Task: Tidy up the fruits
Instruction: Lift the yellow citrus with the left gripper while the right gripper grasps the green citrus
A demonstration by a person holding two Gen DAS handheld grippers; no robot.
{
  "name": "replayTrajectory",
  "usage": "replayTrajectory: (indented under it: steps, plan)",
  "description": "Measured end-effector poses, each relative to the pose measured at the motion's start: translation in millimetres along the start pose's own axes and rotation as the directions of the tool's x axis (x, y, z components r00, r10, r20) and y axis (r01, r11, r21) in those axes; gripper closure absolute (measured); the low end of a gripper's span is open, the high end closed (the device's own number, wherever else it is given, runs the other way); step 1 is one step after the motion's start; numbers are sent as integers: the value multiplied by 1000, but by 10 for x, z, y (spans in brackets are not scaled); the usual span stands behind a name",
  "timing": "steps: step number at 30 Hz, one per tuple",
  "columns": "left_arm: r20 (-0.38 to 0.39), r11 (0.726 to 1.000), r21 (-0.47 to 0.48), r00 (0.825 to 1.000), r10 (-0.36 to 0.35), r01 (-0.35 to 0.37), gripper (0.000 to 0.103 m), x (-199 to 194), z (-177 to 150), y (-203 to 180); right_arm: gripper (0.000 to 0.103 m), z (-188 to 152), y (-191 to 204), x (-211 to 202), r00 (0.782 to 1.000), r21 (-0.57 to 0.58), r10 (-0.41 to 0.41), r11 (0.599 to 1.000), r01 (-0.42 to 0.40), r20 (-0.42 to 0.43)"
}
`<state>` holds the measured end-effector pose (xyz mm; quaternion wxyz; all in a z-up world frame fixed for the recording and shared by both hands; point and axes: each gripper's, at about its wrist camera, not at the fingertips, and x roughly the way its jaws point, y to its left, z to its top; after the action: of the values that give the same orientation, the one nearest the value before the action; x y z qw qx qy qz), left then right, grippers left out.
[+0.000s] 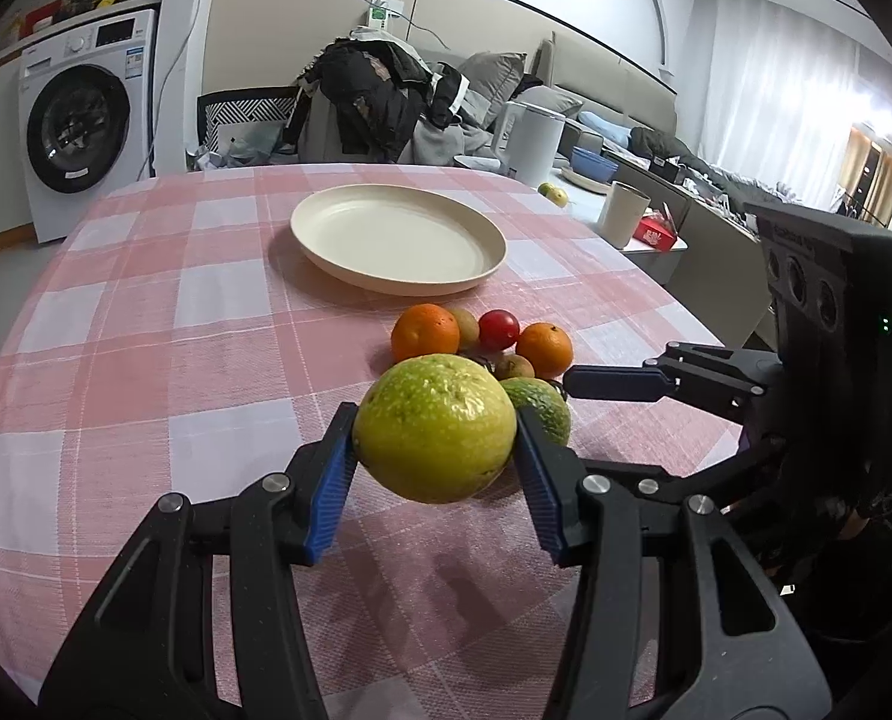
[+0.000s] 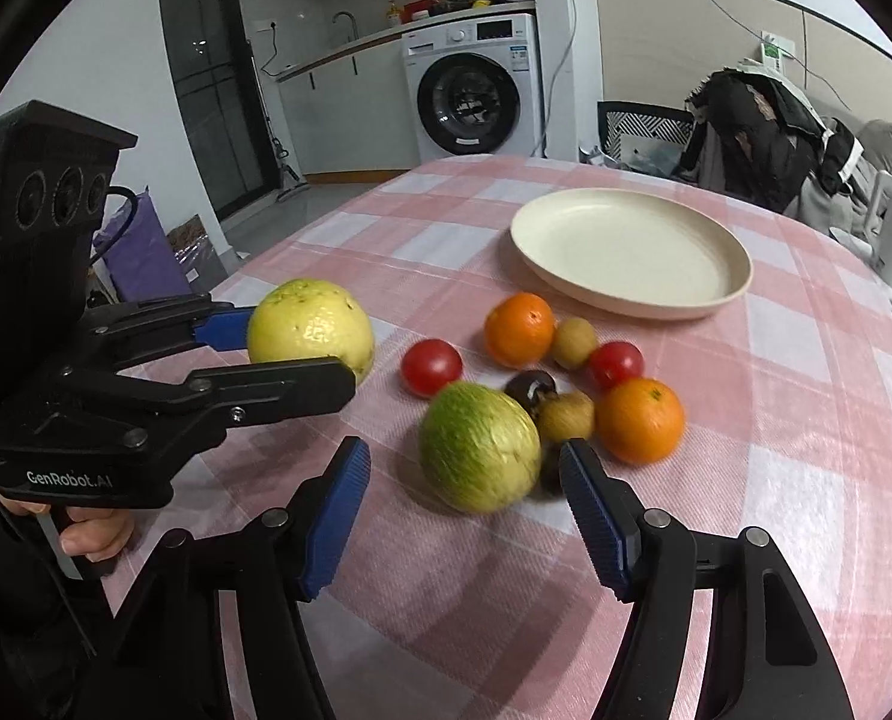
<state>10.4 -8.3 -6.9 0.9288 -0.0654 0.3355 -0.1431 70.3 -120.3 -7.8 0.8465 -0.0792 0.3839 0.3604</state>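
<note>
My left gripper [image 1: 434, 450] is shut on a big yellow-green guava [image 1: 434, 427] and holds it above the pink checked cloth; the guava also shows in the right wrist view [image 2: 309, 327]. My right gripper [image 2: 461, 468] is open, its blue pads either side of a second green guava [image 2: 479, 447] that lies on the cloth. Behind it lie two oranges [image 2: 519, 329] [image 2: 639, 420], two red tomatoes [image 2: 431, 366] [image 2: 615, 363], two kiwis [image 2: 573, 342] and a dark fruit [image 2: 529, 387]. An empty cream plate [image 2: 629, 252] sits further back.
The round table's edge [image 2: 302, 234] drops off to the left. A side table at the right holds a cup [image 1: 623, 213], a white canister [image 1: 536, 138] and a small green fruit [image 1: 553, 193]. A washing machine [image 2: 473, 90] and a clothes-laden chair [image 1: 374, 96] stand beyond.
</note>
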Motion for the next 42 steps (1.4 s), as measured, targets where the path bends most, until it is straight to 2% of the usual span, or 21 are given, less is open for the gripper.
replayTrajectory:
  steps: [7,11,17,27,30,35,42]
  plan:
    - [6,1000,-18,1000,11,-11,55,3,-4,61,37,68,-13,105,1000,-7,16,1000,-16,-24]
    - [5,1000,-28,1000,14,-14,55,19,1,85,44,72,37,135,999,-24,23,999,-24,-39]
    - [4,999,-35,1000,28,-27,55,45,-5,109,47,47,136,202,998,-55,28,998,-32,-65]
    - [5,998,-37,999,42,-42,55,81,-9,139,48,85,49,287,995,-11,47,999,-48,-85]
    - [11,998,-36,999,44,-43,55,73,-5,136,54,108,25,322,995,8,50,999,-49,-86]
    - [19,998,-39,999,47,-46,55,77,12,137,54,98,-5,264,996,28,54,998,-52,-65]
    - [28,998,-42,998,58,-57,55,108,48,137,54,178,-125,35,999,57,49,997,-50,25]
